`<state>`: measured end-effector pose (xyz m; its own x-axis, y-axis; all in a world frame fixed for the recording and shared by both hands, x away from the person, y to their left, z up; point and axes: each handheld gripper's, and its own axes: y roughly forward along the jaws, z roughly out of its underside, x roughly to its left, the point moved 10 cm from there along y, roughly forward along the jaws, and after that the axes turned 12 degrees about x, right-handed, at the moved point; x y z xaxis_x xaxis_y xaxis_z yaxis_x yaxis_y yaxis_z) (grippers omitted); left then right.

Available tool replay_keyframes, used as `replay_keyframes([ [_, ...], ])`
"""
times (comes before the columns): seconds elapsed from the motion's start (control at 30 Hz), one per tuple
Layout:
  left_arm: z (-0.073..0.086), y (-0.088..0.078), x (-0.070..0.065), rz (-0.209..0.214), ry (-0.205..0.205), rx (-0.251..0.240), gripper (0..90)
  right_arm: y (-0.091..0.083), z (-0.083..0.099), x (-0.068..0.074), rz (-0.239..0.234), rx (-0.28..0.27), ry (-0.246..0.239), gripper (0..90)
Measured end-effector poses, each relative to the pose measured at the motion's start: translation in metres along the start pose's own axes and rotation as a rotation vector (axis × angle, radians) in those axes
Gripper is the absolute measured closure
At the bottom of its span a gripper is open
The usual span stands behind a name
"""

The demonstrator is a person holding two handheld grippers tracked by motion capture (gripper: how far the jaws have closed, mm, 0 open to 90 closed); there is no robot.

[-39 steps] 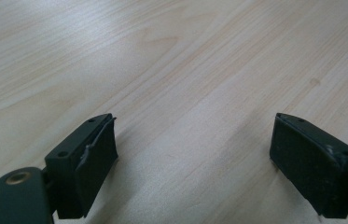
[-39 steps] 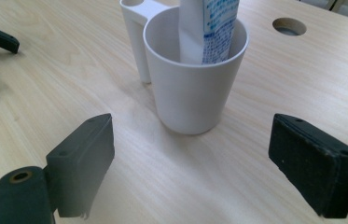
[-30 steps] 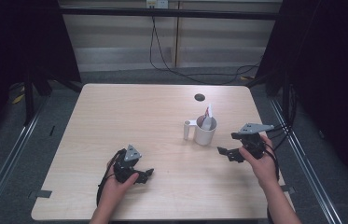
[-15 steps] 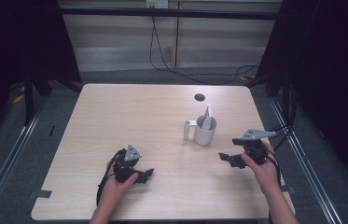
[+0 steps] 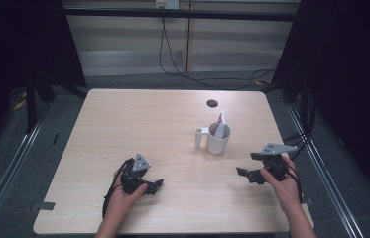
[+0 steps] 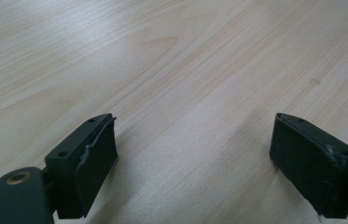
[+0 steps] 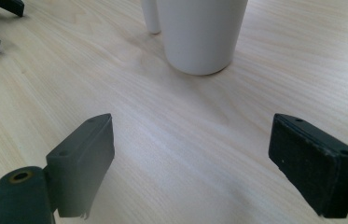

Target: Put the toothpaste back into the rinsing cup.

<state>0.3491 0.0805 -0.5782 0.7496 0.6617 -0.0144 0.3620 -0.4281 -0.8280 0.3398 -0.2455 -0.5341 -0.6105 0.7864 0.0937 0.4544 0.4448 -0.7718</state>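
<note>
I am looking at what reads as a lab or recording bay, not a home. Ahead of my jaws, one bare pale-wood worktop [image 5: 123, 124] is standing alone on grey carpet [image 5: 202, 79]. Black curtains [image 5: 356, 74] are hanging to either side of the jaws, shutting the space in. Beyond the jaws, cables [image 5: 172, 54] are trailing down a plain panelled wall [image 5: 123, 44], and metal floor rails [image 5: 19, 153] are running along both flanks of the worktop.

A light wooden table [image 5: 123, 119] bears a white mug [image 5: 218, 140].
</note>
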Motion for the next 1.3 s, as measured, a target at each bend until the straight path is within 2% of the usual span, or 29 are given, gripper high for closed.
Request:
replay_keyframes([
  [1.03, 0.0, 0.0, 0.0, 0.001, 0.0, -0.004, 14.4, 0.012, 0.043, -0.006, 0.018, 0.063, 0.023, 14.1],
  [1.3, 0.0, 0.0, 0.0, 0.001, 0.0, -0.003, 14.4, 0.014, 0.052, -0.008, 0.042, 0.073, 0.015, 14.1],
])
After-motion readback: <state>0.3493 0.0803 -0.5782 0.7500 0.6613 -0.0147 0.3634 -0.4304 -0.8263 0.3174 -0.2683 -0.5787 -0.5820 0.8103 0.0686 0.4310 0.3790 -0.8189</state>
